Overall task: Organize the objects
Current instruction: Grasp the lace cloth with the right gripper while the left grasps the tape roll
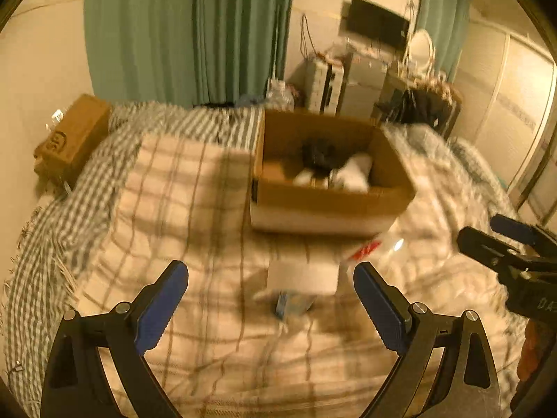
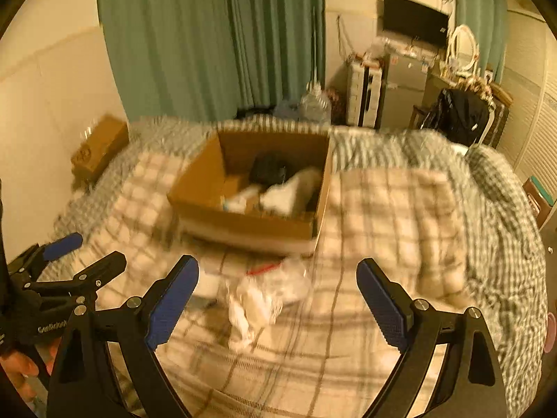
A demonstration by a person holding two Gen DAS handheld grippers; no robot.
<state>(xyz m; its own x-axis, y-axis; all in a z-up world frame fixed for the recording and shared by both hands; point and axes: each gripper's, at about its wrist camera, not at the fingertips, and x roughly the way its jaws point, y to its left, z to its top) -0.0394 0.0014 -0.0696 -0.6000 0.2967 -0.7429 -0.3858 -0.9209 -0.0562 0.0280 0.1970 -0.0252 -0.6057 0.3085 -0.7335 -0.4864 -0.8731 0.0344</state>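
Observation:
An open cardboard box (image 1: 330, 202) (image 2: 243, 224) sits on the bed and holds a black item (image 1: 318, 153) (image 2: 268, 169) and white items (image 1: 355, 170) (image 2: 289, 191). In front of it lie a white box (image 1: 303, 275), a small blue-and-white pack (image 1: 292, 304) and a clear plastic bag with red print (image 1: 379, 247) (image 2: 268, 292). My left gripper (image 1: 271, 306) is open above the white box and pack; it also shows in the right wrist view (image 2: 87, 254). My right gripper (image 2: 278, 299) is open above the plastic bag; it also shows in the left wrist view (image 1: 484, 230).
The bed has a plaid blanket (image 1: 181, 216) (image 2: 393, 216) over a striped cover. A second cardboard box (image 1: 73, 136) (image 2: 101, 146) sits by the left wall. Green curtains, a fridge (image 2: 403, 87), a wall TV and a clear water jug (image 2: 315, 102) stand beyond the bed.

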